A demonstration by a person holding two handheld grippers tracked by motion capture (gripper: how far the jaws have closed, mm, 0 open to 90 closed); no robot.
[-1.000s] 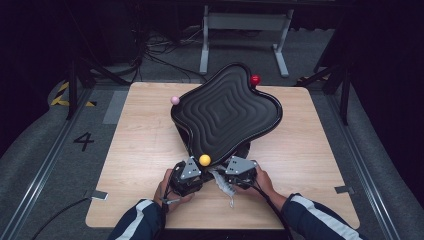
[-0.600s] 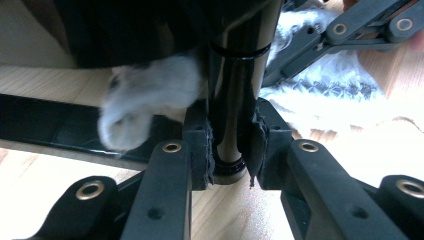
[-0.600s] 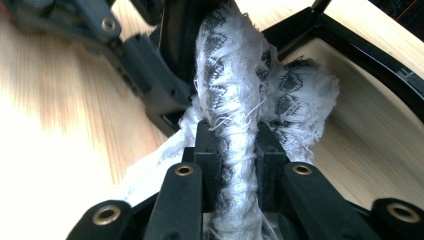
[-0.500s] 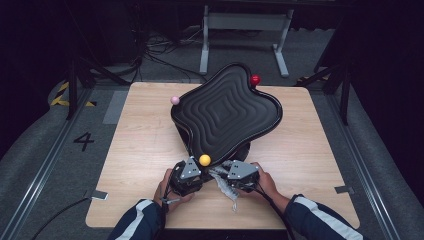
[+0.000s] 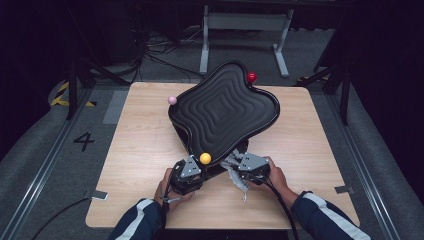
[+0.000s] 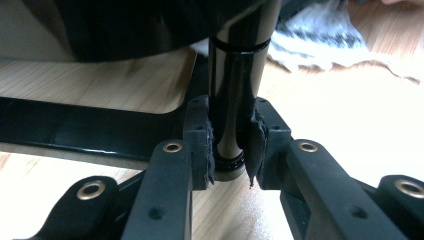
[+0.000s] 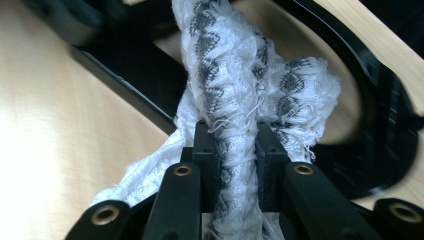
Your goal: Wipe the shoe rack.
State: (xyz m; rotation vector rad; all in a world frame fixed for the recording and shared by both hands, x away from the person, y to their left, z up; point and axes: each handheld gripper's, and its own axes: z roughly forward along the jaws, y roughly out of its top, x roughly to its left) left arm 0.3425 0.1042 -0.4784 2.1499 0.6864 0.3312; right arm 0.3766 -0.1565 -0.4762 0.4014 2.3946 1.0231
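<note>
From the high view, the black wavy tray (image 5: 225, 107) hides its stand; the left gripper (image 5: 187, 172) and right gripper (image 5: 248, 167) sit at its near edge. In the left gripper view, the jaws clench the black post (image 6: 232, 100). In the right gripper view, the jaws grasp the white cloth (image 7: 235, 90), its lower end cut off.

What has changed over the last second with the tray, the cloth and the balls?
Very little: the right gripper, shut on the white cloth, has shifted slightly toward the tray's base. Nothing was taken or released. The left gripper keeps its fingers clamped on the black post under the black tray. The tray stays tilted, and the yellow ball, pink ball and red ball sit where they were.
</note>
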